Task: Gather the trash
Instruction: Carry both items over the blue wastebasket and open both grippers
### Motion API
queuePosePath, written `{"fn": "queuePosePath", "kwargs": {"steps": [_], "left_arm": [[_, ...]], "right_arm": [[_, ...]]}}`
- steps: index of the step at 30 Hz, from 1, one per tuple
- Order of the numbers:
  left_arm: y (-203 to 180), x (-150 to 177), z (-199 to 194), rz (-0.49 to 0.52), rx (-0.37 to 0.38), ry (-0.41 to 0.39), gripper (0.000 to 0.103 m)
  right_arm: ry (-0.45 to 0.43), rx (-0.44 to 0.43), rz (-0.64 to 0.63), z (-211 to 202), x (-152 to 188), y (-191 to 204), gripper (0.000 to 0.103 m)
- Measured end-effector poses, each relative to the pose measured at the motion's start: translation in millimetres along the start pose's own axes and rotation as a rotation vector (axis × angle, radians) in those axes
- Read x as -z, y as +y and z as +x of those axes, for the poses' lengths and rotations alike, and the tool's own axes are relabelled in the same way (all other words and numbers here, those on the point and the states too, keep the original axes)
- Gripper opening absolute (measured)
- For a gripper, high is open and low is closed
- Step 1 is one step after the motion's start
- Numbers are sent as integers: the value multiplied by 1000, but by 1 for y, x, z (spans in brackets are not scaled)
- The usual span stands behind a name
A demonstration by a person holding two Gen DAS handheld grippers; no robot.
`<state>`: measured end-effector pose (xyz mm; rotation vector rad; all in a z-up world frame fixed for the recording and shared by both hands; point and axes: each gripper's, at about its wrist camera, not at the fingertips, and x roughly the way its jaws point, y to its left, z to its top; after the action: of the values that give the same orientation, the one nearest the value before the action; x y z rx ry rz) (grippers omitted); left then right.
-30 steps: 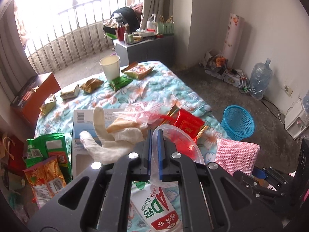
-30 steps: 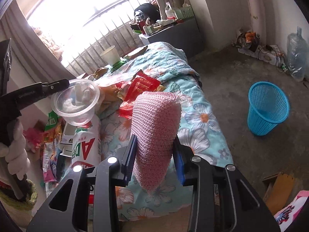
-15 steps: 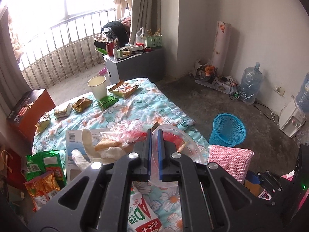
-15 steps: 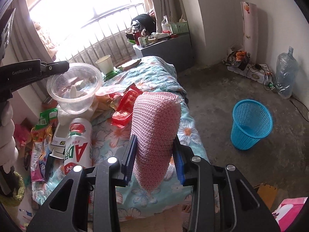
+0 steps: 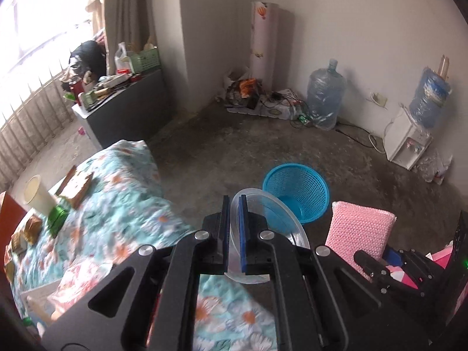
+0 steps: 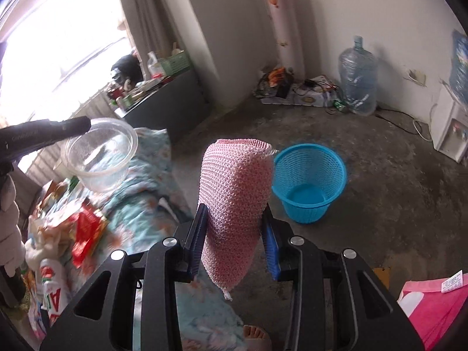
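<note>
My left gripper [image 5: 233,228] pinches the rim of a clear plastic bowl [image 6: 101,153], empty, raised over the floral bed [image 5: 125,219]. My right gripper [image 6: 234,239] clamps a pink knitted sponge [image 6: 235,201]. Farther right, the blue basket [image 6: 308,181] shows its bare bottom only from the right wrist.

A lived-in room in a home, bare and cluttered. A bed [image 5: 122,204] with a floral blue cover holds snack wrappers [image 6: 84,231] and a paper cup [image 5: 36,194]. The concrete floor [image 5: 234,152] carries a blue plastic wastebasket [image 6: 308,181], a large water bottle [image 5: 326,99] and a white water dispenser [image 5: 408,143]. Curtains [image 6: 152,14] hang beside a bright barred window.
</note>
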<state>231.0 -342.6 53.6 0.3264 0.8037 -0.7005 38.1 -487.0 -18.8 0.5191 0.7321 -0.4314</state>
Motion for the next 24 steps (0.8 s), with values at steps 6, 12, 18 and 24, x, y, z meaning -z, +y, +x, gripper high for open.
{"fn": "queuePosePath", "kwargs": {"steps": [6,12,18,24], "left_arm": [[-59,-36,127,72,17,119,4],[-101,-54,246,73,15,240,4],[-124,-62,316,29,89,279,28],[-130,-55,313,20,102,256,52]], "right_arm": [[89,59,177,95,-37,-87,35],[177,77,298,188,-62,-134,35],[219,106,342,257,-75,-170,55],[188,159,413,265,-64,-195,60]]}}
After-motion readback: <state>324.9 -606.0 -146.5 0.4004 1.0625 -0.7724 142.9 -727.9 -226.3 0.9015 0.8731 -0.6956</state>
